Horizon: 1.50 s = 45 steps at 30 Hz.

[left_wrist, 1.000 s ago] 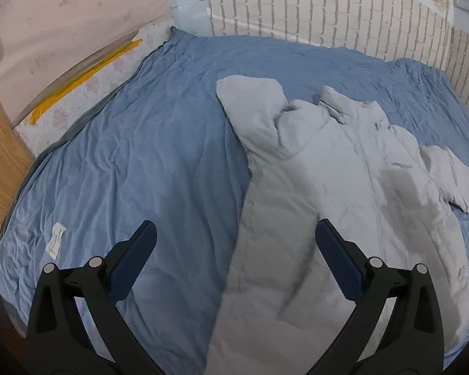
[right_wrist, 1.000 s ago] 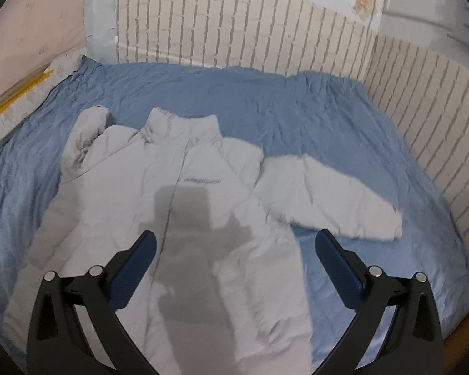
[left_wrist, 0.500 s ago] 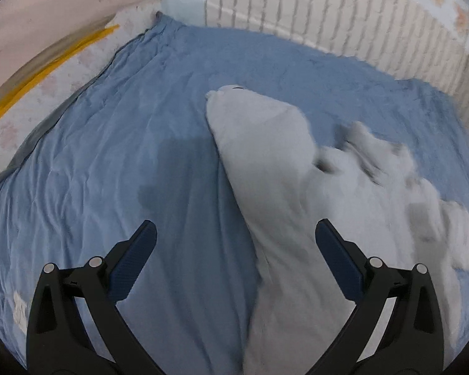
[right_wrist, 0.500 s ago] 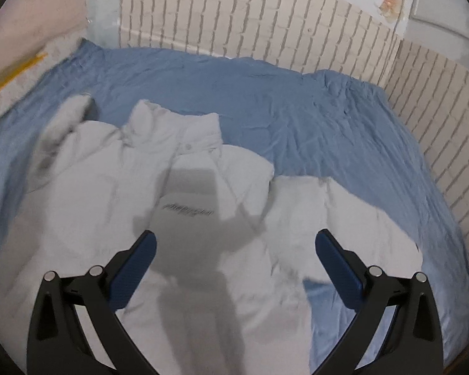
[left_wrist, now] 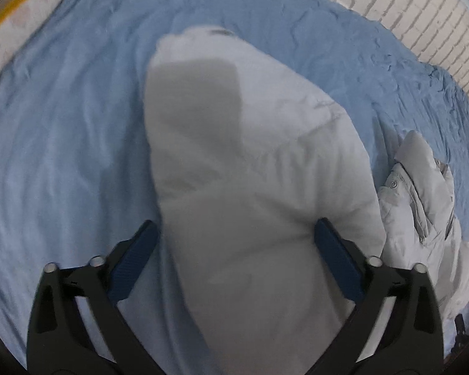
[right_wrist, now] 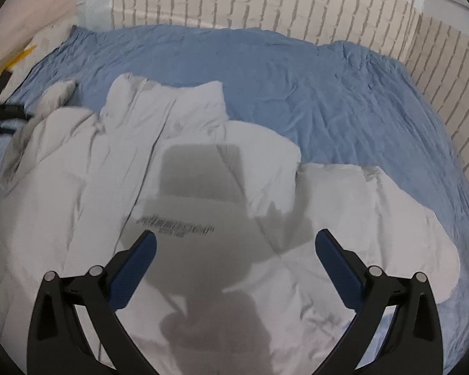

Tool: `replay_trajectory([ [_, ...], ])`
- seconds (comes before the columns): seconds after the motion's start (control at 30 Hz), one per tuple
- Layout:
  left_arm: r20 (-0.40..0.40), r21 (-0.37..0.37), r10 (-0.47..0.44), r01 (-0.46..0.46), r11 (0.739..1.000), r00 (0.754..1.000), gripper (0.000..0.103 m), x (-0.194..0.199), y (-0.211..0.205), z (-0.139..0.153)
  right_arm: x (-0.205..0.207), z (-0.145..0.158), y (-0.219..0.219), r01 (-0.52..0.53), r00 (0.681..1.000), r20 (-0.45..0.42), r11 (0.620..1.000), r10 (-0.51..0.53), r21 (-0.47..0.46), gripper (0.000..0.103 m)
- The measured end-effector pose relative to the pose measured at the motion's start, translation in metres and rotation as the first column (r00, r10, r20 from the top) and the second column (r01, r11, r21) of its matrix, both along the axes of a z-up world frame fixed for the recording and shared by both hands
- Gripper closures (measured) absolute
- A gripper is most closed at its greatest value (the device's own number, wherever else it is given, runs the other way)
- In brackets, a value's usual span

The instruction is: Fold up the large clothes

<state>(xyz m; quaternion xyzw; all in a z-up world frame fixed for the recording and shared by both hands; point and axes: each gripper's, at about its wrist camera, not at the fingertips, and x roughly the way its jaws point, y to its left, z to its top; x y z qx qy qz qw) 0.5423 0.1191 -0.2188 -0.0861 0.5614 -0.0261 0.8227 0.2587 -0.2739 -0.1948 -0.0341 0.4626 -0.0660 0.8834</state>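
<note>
A bed (right_wrist: 297, 72) under a blue sheet fills both views, and on it a pale grey puffer jacket (right_wrist: 115, 187) lies front up, its collar on the far side from both pairs of jaws.

Seen from the right wrist, the chest with its dark printed logo (right_wrist: 175, 225) sits just ahead of and between the jaws of the right gripper (right_wrist: 234, 247). One sleeve (right_wrist: 375, 218) stretches out beyond the right-hand jaw. These jaws stand wide apart with nothing pinched; I judge that they hover over the chest.

The left gripper (left_wrist: 236, 237) points steeply down at the other sleeve (left_wrist: 234, 143), which runs away from the jaws towards its cuff (left_wrist: 203, 36). The left-hand blue pad (left_wrist: 134, 259) lies just outside one edge of the sleeve, and the other pad sits at or over the opposite edge. The jaws have just been closing a little with the sleeve between them. They are not yet pressing it as far as the blurred frame shows, so I read them as open.

The step in hand looks like the first fold: taking this sleeve to lay it across the body. Next, the left jaws need to close on the puffy fabric, likely near its edge, then lift and carry it over towards the logo. The thick padding may slip or spring back.
</note>
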Motion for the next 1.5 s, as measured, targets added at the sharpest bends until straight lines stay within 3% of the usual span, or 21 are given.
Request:
replay_trajectory([
  [0.07,0.014,0.022,-0.002,0.001,1.000,1.000,0.031,-0.005,-0.002,-0.004,0.011,-0.005,-0.002,0.005,1.000,-0.001,1.000,-0.005,-0.008,0.002],
  [0.17,0.039,0.117,-0.017,0.013,0.993,0.999,0.071,-0.016,-0.005,-0.005,0.030,-0.010,-0.003,-0.003,1.000,-0.008,1.000,0.003,0.008,0.002],
  [0.27,0.061,0.167,0.027,-0.037,0.985,0.998,0.092,-0.031,0.008,0.004,0.045,-0.018,-0.001,-0.005,1.000,-0.011,1.000,0.005,-0.010,0.002],
  [0.33,0.103,0.197,0.075,-0.094,0.976,0.992,0.096,-0.053,0.023,0.015,0.050,-0.024,-0.003,0.008,1.000,-0.020,1.000,-0.009,-0.019,0.014],
  [0.4,0.145,0.207,0.132,-0.160,0.965,0.981,0.097,-0.085,0.041,0.025,0.051,-0.030,-0.010,0.033,0.998,-0.045,0.999,-0.032,0.015,0.053],
  [0.43,0.153,0.206,0.154,-0.184,0.961,0.976,0.097,-0.098,0.047,0.026,0.050,-0.032,-0.014,0.051,0.997,-0.052,0.998,-0.049,0.038,0.056],
  [0.6,0.096,0.099,0.224,-0.233,0.967,0.970,0.088,-0.137,0.085,-0.005,0.038,-0.052,-0.022,0.092,0.993,-0.077,0.993,-0.086,0.078,0.056],
  [0.63,0.121,0.078,0.239,-0.249,0.965,0.963,0.074,-0.144,0.090,-0.001,0.037,-0.053,-0.023,0.096,0.993,-0.077,0.992,-0.089,0.081,0.056],
  [0.73,0.228,0.078,0.302,-0.326,0.942,0.926,0.011,-0.162,0.105,0.021,0.030,-0.048,-0.024,0.101,0.993,-0.068,0.991,-0.096,0.087,0.051],
  [0.77,0.260,0.085,0.321,-0.352,0.932,0.911,0.003,-0.165,0.111,0.028,0.029,-0.046,-0.024,0.100,0.994,-0.062,0.991,-0.095,0.084,0.043],
  [0.83,0.277,0.085,0.345,-0.381,0.921,0.897,0.003,-0.161,0.126,0.036,0.025,-0.040,-0.024,0.099,0.994,-0.045,0.993,-0.096,0.070,0.037],
  [0.97,0.163,0.024,0.376,-0.385,0.923,0.912,0.003,-0.117,0.161,0.021,0.024,-0.038,-0.027,0.098,0.995,-0.041,0.993,-0.095,0.066,0.036],
  [1.1,-0.051,-0.084,0.406,-0.409,0.909,0.913,0.003,-0.050,0.192,-0.032,0.027,-0.038,-0.024,0.093,0.995,-0.046,0.994,-0.090,0.058,0.033],
  [1.2,-0.142,-0.133,0.456,-0.473,0.871,0.879,0.003,-0.036,0.202,-0.059,0.029,-0.041,-0.018,0.079,0.996,-0.055,0.996,-0.077,0.043,0.033],
  [1.23,-0.116,-0.099,0.460,-0.471,0.877,0.880,0.010,-0.033,0.196,-0.056,0.030,-0.042,-0.016,0.075,0.996,-0.057,0.996,-0.073,0.038,0.033],
  [1.27,-0.098,-0.088,0.448,-0.456,0.885,0.889,0.036,-0.034,0.191,-0.051,0.030,-0.044,-0.015,0.071,0.996,-0.057,0.997,-0.069,0.035,0.033],
  [1.33,-0.055,-0.028,0.408,-0.409,0.912,0.912,0.066,-0.037,0.173,-0.030,0.029,-0.045,-0.016,0.065,0.996,-0.057,0.997,-0.063,0.038,0.033],
  [1.37,-0.033,-0.004,0.384,-0.385,0.923,0.923,0.080,-0.038,0.166,-0.021,0.029,-0.045,-0.018,0.063,0.997,-0.054,0.997,-0.061,0.042,0.033],
  [1.4,-0.008,0.028,0.362,-0.362,0.932,0.932,0.083,-0.042,0.157,-0.008,0.030,-0.043,-0.021,0.062,0.997,-0.050,0.997,-0.060,0.044,0.033],
  [1.43,0.011,0.007,0.345,-0.345,0.938,0.938,0.096,-0.047,0.150,0.007,0.030,-0.042,-0.022,0.062,0.997,-0.044,0.997,-0.060,0.044,0.033],
  [1.5,0.024,-0.167,0.332,-0.323,0.932,0.943,0.096,-0.060,0.143,0.033,0.031,-0.036,-0.026,0.058,0.998,-0.030,0.997,-0.057,0.045,0.033],
])
